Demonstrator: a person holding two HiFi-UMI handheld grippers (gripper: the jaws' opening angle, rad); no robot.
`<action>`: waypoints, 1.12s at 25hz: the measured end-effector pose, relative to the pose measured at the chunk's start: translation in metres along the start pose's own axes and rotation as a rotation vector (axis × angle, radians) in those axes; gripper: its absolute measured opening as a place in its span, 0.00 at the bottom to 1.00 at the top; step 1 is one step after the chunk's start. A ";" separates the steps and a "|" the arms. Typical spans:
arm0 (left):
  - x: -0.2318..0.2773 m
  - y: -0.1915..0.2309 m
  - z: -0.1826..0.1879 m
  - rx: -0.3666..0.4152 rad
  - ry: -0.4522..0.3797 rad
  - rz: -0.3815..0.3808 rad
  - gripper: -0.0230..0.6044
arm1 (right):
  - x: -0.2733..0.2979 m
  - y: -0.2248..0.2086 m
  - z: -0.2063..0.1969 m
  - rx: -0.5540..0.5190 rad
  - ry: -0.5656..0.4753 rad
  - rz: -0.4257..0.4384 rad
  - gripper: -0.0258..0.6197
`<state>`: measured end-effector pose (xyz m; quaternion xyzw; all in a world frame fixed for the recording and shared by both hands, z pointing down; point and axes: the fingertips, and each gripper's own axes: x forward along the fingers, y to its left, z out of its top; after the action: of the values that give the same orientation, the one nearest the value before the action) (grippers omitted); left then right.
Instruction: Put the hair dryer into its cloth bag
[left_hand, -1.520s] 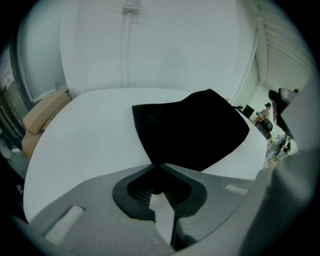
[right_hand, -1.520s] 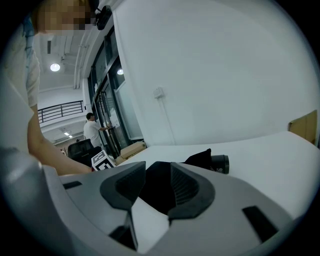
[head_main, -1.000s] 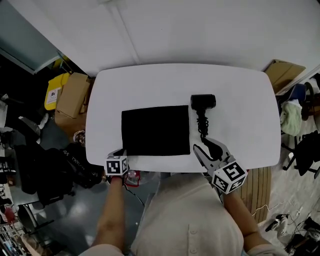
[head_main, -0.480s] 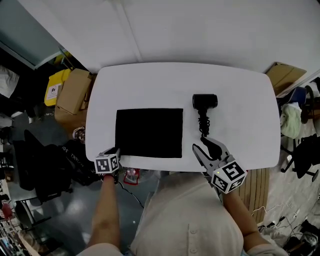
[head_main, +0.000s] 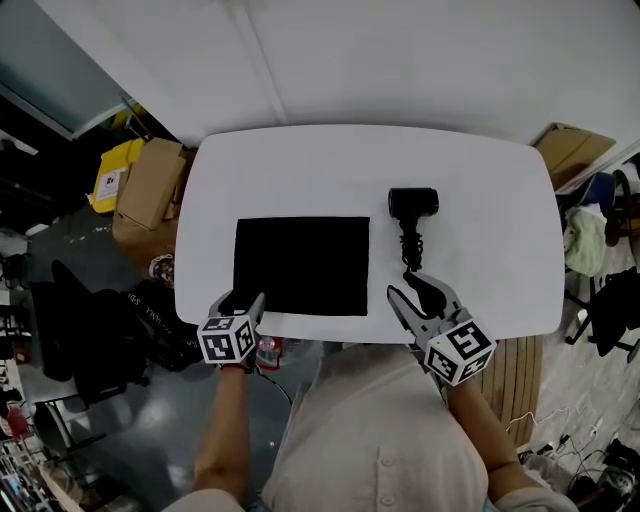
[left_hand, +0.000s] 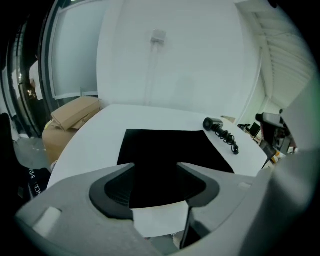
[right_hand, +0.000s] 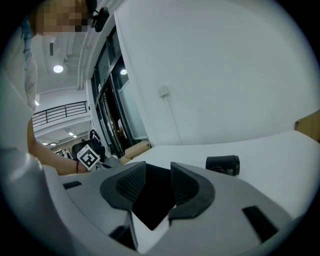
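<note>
Black hair dryer (head_main: 412, 203) lies cord-first above right gripper (head_main: 413, 293), parted, empty; left gripper (head_main: 245, 303), just opened, empty, at flat black cloth bag (head_main: 302, 265).

I was in what looked like a lab or workshop bay inside a large office-type building, not a home. My white tabletop (head_main: 480, 170) stood against a plain white wall (head_main: 400, 60) that carried a small socket box (left_hand: 158, 35) with a conduit running down from it. Cardboard boxes (head_main: 148, 190) and a yellow carton (head_main: 112, 172) were piled on the grey floor (head_main: 150, 440) to my left, beside black bags (head_main: 150, 320). To my right were a chair hung with clothes (head_main: 585, 235), a slatted wooden panel (head_main: 520, 375) and loose cables (head_main: 560, 440). Further off were tall glazed partitions (right_hand: 107, 115), ceiling lights (right_hand: 58, 68) and a railed upper walkway (right_hand: 60, 112).
</note>
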<state>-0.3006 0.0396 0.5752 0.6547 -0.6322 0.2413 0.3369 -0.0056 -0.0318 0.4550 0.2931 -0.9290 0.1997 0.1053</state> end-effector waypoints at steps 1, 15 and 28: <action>0.000 -0.012 0.006 0.012 -0.013 -0.021 0.43 | 0.000 0.000 0.000 0.001 0.000 -0.001 0.28; 0.029 -0.159 0.043 0.134 -0.049 -0.300 0.43 | -0.008 -0.013 -0.004 0.028 -0.015 -0.039 0.28; 0.049 -0.210 0.040 0.221 -0.009 -0.356 0.42 | -0.017 -0.025 -0.011 0.049 -0.018 -0.060 0.28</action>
<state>-0.0929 -0.0281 0.5565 0.7903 -0.4776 0.2428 0.2974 0.0233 -0.0371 0.4672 0.3250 -0.9156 0.2167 0.0957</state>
